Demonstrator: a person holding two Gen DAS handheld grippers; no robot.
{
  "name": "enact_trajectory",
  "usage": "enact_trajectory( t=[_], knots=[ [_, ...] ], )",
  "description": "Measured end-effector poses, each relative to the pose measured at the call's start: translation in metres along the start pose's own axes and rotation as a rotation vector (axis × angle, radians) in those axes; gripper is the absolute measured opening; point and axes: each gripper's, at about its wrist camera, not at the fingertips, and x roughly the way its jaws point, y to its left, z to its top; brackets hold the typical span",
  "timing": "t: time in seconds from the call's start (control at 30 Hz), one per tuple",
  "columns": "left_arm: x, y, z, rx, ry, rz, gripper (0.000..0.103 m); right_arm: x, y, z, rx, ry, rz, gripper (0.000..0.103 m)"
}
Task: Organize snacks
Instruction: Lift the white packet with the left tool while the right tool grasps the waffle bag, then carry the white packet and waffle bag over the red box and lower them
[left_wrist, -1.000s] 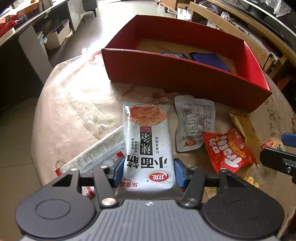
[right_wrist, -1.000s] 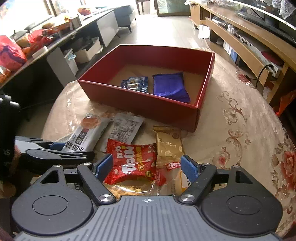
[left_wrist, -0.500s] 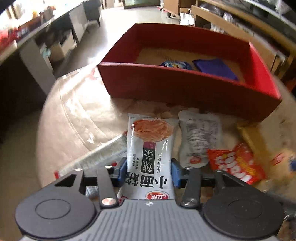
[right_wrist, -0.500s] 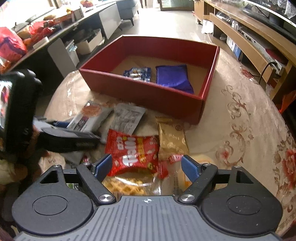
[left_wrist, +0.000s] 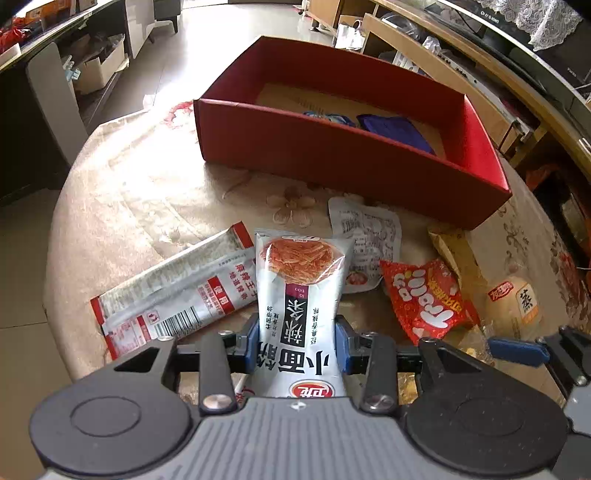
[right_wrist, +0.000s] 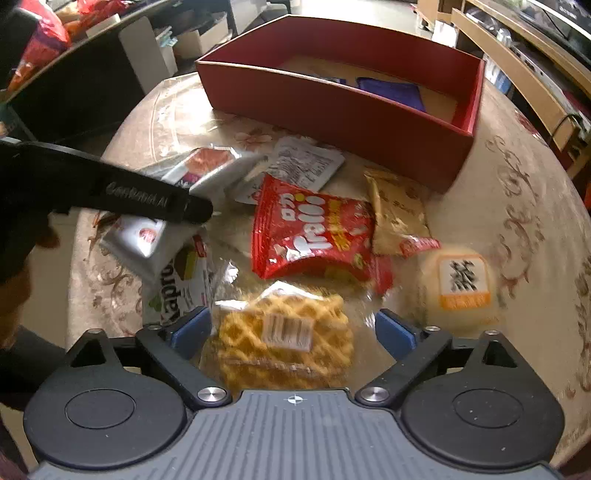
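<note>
My left gripper (left_wrist: 297, 343) is shut on the near end of a white spicy-strip packet (left_wrist: 301, 280), which is pinched narrow between the blue pads. In the right wrist view the same packet (right_wrist: 207, 166) hangs tilted under the left gripper's black finger (right_wrist: 147, 192). My right gripper (right_wrist: 295, 328) is low over the table and its jaws are opening. A clear-wrapped waffle (right_wrist: 280, 343) lies between its pads, which do not press on it. The red box (left_wrist: 332, 155) stands behind the snacks, holding a purple packet (left_wrist: 391, 127) and a blue one (left_wrist: 328, 118).
Loose on the round table lie a long silver-and-red packet (left_wrist: 173, 291), a white sachet (left_wrist: 369, 229), a red Trolli bag (right_wrist: 314, 229), a gold packet (right_wrist: 399, 210), a round yellow cake (right_wrist: 458, 284) and a green-and-white packet (right_wrist: 177, 284). The table edge (left_wrist: 62, 229) drops to the floor at left.
The left jaws closed onto the white packet and squeezed it; the silver-and-red packet beneath it now shows. The right gripper sank over the waffle and its jaws spread wider.
</note>
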Motion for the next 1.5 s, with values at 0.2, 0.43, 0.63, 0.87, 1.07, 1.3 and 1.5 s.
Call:
enact_trajectory(
  t=[0.2, 0.43, 0.63, 0.87, 1.07, 1.3, 1.5],
  knots=[
    [0.011, 0.003, 0.001, -0.023, 0.041, -0.007, 0.046, 0.010, 0.005, -0.004, -0.009, 0.030, -0.024, 0.099],
    [0.021, -0.009, 0.003, 0.025, 0.054, 0.013, 0.066, 0.004, -0.002, -0.016, 0.007, 0.030, -0.015, 0.090],
    [0.018, -0.022, 0.002, 0.066, 0.040, 0.048, 0.043, -0.008, -0.005, -0.021, 0.025, 0.006, -0.010, 0.085],
    [0.001, -0.016, -0.009, 0.021, 0.016, 0.017, 0.040, -0.022, -0.015, -0.027, 0.071, -0.031, -0.010, 0.081],
    [-0.014, -0.013, -0.030, -0.008, 0.013, 0.003, 0.040, -0.037, -0.022, -0.039, 0.103, -0.069, -0.002, 0.080],
    [-0.032, -0.024, -0.040, -0.006, -0.006, -0.004, 0.040, -0.056, -0.032, -0.039, 0.146, -0.137, -0.005, 0.080],
    [-0.044, -0.029, -0.028, -0.009, -0.057, -0.011, 0.040, -0.072, -0.038, -0.024, 0.174, -0.222, 0.000, 0.080]
  ],
)
